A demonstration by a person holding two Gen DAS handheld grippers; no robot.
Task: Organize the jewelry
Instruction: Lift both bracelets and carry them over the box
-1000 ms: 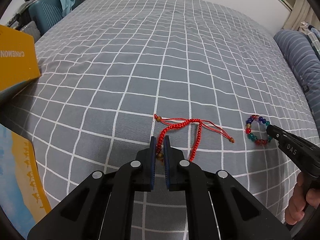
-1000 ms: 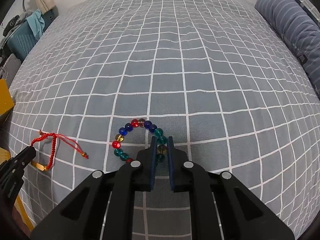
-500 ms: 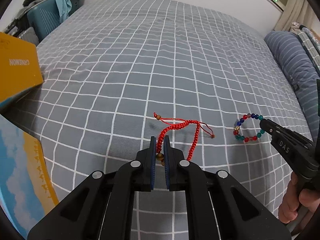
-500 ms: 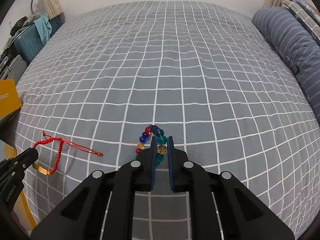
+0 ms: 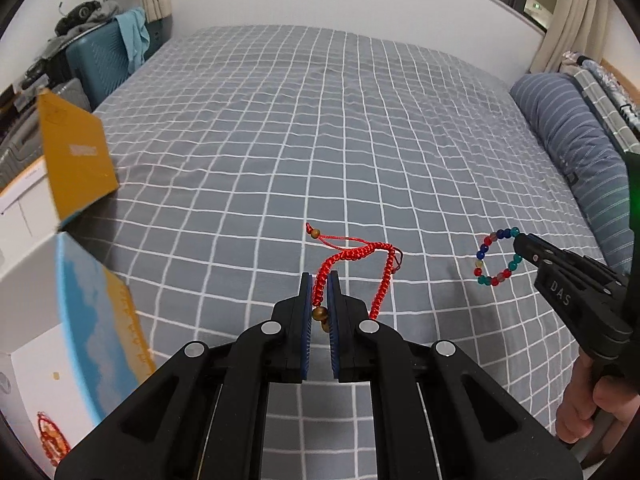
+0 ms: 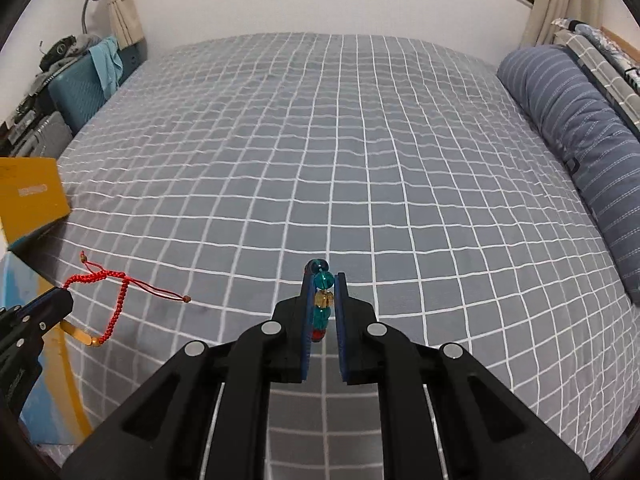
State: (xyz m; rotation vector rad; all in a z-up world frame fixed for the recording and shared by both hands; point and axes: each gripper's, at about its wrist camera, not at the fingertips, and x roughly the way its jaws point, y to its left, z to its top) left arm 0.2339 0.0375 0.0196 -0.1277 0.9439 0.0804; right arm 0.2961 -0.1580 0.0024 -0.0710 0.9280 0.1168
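Note:
My left gripper (image 5: 319, 280) is shut on a red braided cord bracelet (image 5: 352, 256) with small brown beads; it hangs lifted above the grey checked bed. The bracelet also shows in the right wrist view (image 6: 102, 280), dangling from the left gripper (image 6: 60, 296). My right gripper (image 6: 323, 280) is shut on a bracelet of coloured glass beads (image 6: 322, 300), seen edge-on between the pads. In the left wrist view the bead bracelet (image 5: 496, 258) hangs as a ring from the right gripper (image 5: 520, 240), off the bed.
An open box with a yellow lid (image 5: 74, 160) and blue-and-white walls (image 5: 80, 304) stands at the bed's left edge. A striped blue pillow (image 5: 576, 148) lies at the right. A teal suitcase (image 5: 100, 60) stands beyond the bed's left side.
Both grippers have risen from the bed, each lifting its bracelet clear of the sheet. The bead bracelet has turned edge-on in the right gripper.

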